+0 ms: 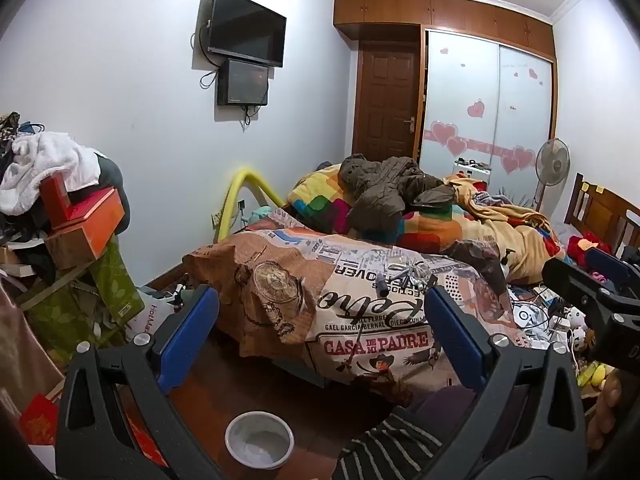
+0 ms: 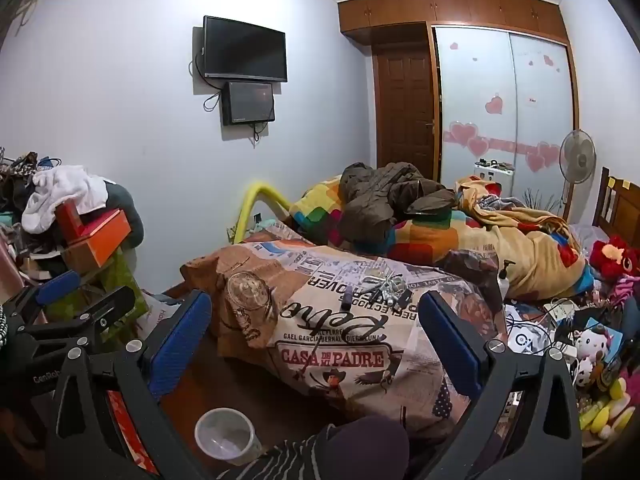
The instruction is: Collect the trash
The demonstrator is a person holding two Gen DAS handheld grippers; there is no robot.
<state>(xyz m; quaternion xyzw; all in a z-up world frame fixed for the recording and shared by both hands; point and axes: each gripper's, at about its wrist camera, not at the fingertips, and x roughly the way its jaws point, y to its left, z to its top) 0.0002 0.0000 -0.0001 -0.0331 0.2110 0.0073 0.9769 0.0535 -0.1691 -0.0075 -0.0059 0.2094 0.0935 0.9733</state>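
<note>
Presently catalogued, bedroom scene:

- Left tool (image 1: 320, 320): blue-padded jaws spread wide apart, nothing between the pads, aimed slightly down at the bed.
- Right tool (image 2: 316, 324): jaws likewise wide apart and empty, beside the left one; also seen at the right edge of the left wrist view.
- Bin (image 1: 259, 445): small, round, white-lined, on the dark wooden floor at the foot of the bed, low between the left tool's jaws; in the right wrist view (image 2: 225, 434) near its left jaw.
- Bed (image 1: 360, 332): printed cover reading "CASA DE MI PADRE"; small dark and metallic bits (image 1: 404, 276) loose on top, kind unclear.
- Colourful patchwork blanket (image 1: 320, 196) and olive jacket (image 1: 384, 188): heaped further back on the bed.
- Cables, boxes and plush toys (image 2: 576, 344): jumbled along the bed's right side.
- Orange box (image 1: 86, 228) under white cloth: on the cluttered pile at left.
- Wall television (image 1: 246, 26), wooden door (image 1: 386, 100), standing fan (image 1: 552, 164): background.
- Striped sleeve (image 1: 384, 448): at bottom edge.
</note>
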